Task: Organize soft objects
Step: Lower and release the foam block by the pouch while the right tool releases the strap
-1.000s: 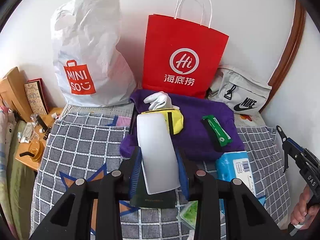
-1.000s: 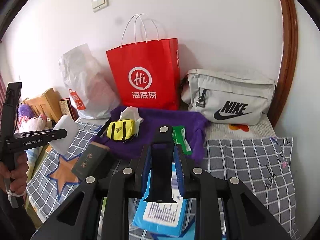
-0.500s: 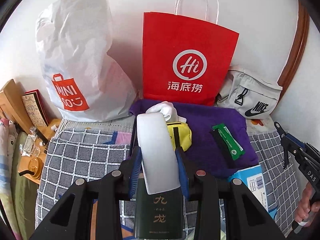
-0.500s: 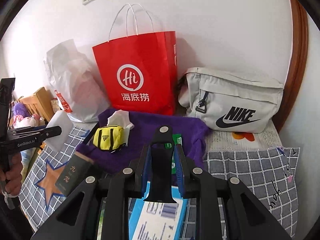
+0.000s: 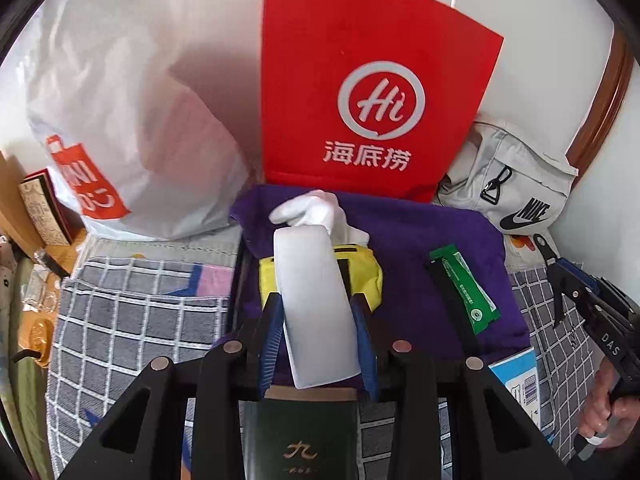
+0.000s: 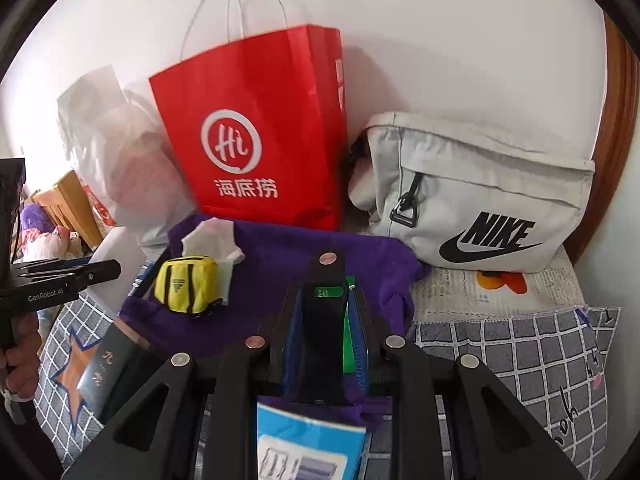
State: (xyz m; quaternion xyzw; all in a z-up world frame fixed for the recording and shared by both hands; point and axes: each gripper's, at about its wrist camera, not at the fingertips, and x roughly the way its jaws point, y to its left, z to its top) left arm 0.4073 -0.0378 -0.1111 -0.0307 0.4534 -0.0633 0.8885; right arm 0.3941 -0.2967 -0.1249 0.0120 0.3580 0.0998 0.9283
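My left gripper [image 5: 316,312] is shut on a flat white pad [image 5: 316,304] and holds it above the near edge of a purple towel [image 5: 408,236]. On the towel lie a yellow pouch [image 6: 186,284], a white tissue bundle [image 6: 212,240] and a green packet [image 5: 464,292]. My right gripper [image 6: 326,300] is shut on a flat black object [image 6: 324,340] over the towel, above the green packet [image 6: 348,348]. The left gripper also shows at the left edge of the right wrist view [image 6: 60,276].
A red paper bag [image 5: 372,92], a white Miniso plastic bag [image 5: 120,120] and a grey Nike bag [image 6: 480,196] stand against the wall. A dark green box [image 5: 300,436] and a blue tissue pack [image 6: 308,444] lie on the checked blanket [image 6: 520,344]. A wooden nightstand [image 5: 28,220] is at left.
Both grippers have moved forward toward the wall and the bags, each keeping its held object. The towel and bags appear larger and nearer.
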